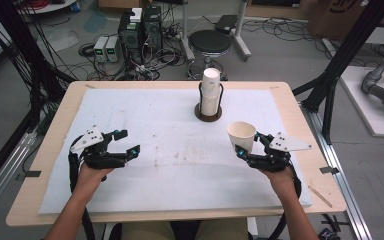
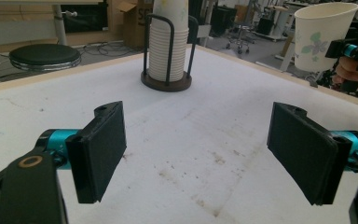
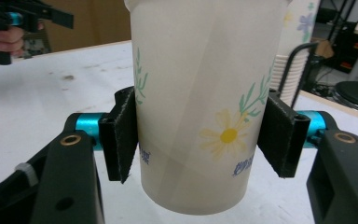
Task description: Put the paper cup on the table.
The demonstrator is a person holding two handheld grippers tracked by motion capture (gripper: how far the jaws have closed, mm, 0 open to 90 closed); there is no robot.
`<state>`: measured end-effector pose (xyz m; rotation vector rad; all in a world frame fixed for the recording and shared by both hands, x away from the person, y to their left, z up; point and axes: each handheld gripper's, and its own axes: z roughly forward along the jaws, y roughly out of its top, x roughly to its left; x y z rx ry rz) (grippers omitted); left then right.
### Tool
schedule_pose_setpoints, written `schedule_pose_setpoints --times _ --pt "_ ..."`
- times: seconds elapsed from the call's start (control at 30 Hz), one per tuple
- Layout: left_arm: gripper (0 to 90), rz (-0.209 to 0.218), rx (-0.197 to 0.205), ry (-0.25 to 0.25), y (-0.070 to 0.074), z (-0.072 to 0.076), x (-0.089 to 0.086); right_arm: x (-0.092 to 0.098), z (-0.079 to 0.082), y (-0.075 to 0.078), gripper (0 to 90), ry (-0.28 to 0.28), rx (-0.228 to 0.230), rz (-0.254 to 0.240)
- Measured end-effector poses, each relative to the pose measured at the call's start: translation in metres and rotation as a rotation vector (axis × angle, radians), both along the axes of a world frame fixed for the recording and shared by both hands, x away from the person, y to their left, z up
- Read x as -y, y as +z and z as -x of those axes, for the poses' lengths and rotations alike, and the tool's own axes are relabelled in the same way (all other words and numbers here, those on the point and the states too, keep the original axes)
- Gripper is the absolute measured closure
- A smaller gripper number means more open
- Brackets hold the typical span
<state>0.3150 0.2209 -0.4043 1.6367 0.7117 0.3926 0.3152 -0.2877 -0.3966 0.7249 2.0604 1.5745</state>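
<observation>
The right hand-held gripper point(image 1: 245, 151) clamped a paper cup point(image 1: 241, 135) upright above the worktop point(image 1: 145, 120), apparently just pulled from the stack point(image 1: 210, 92) beyond it, while the left hand-held gripper point(image 1: 123, 142) waited wide, empty; setting down likely followed.

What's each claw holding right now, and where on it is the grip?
The right claw clamps a paper cup by its lower side wall. The left claw is open, holding nothing.

Light wooden table point(image 1: 300, 145), white stained cloth sheet point(image 1: 170, 145) spread over its top, round dark wooden cup holder with black wire posts point(image 1: 208, 113) standing on the sheet, well ahead of both pairs of jaws.
</observation>
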Motion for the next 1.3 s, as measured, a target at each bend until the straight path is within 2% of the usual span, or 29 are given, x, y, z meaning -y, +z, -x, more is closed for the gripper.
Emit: schedule_pose_setpoints --times 0.2,0.33,0.5,0.73,0.9,0.97,1.13,1.3 --pt "19.5 0.002 0.002 0.008 -0.005 -0.001 -0.001 0.004 -0.004 -0.008 36.3 -0.062 -0.001 0.005" --pt "19.6 0.007 0.005 0.013 -0.009 -0.002 -0.003 0.002 -0.011 -0.016 36.3 -0.089 -0.042 0.001" --pt "19.6 0.009 0.004 0.024 -0.014 0.000 -0.004 -0.002 -0.023 -0.022 36.3 -0.135 -0.062 -0.002" --pt "19.8 0.006 0.001 0.024 -0.016 0.002 -0.003 -0.005 -0.038 -0.034 36.3 -0.208 -0.144 -0.011" --pt "19.8 -0.006 -0.007 0.024 -0.018 0.001 -0.003 -0.010 -0.045 -0.044 36.0 -0.254 -0.206 0.035" --pt "19.9 -0.006 -0.011 0.026 -0.019 0.001 -0.003 -0.010 -0.048 -0.047 35.9 -0.253 -0.237 0.046" --pt "20.0 -0.008 -0.013 0.031 -0.020 0.001 -0.003 -0.014 -0.052 -0.052 35.9 -0.267 -0.291 0.113" --pt "20.2 -0.004 -0.017 0.034 -0.020 0.001 -0.004 -0.016 -0.052 -0.052 36.4 -0.264 -0.289 0.147"
